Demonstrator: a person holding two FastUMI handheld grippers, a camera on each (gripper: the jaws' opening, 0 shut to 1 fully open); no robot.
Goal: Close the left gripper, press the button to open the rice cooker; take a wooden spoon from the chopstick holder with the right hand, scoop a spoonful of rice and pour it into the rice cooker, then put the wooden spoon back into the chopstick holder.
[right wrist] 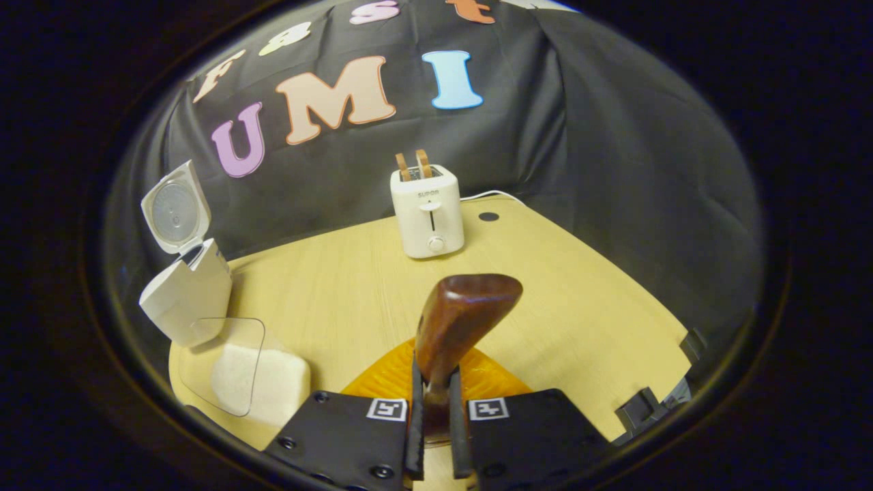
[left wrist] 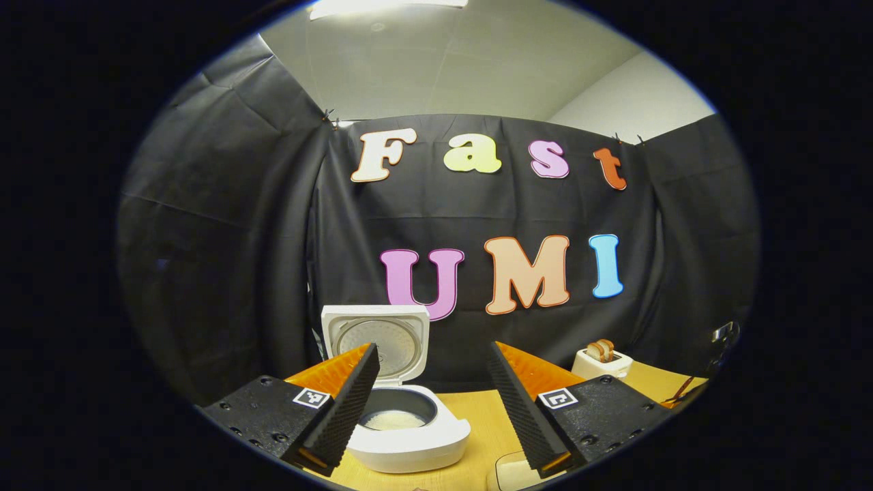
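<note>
Right gripper view: wooden spoon (right wrist: 458,320) upright, bowl uppermost.

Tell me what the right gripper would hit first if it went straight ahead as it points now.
Likely the white toaster: it stands almost dead ahead beyond the wooden spoon that the right gripper holds, with bare table between. Depth is unclear.

Wooden spoon (right wrist: 455,320) in right hand-held gripper (right wrist: 436,416)

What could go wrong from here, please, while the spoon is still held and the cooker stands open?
1. The right gripper pinches the spoon only at its handle end, so it might pivot or slip during the move.
2. The clear rice container sits close beside the cooker; a careless swing could knock it.
3. The cooker's raised lid could be bumped.
</note>
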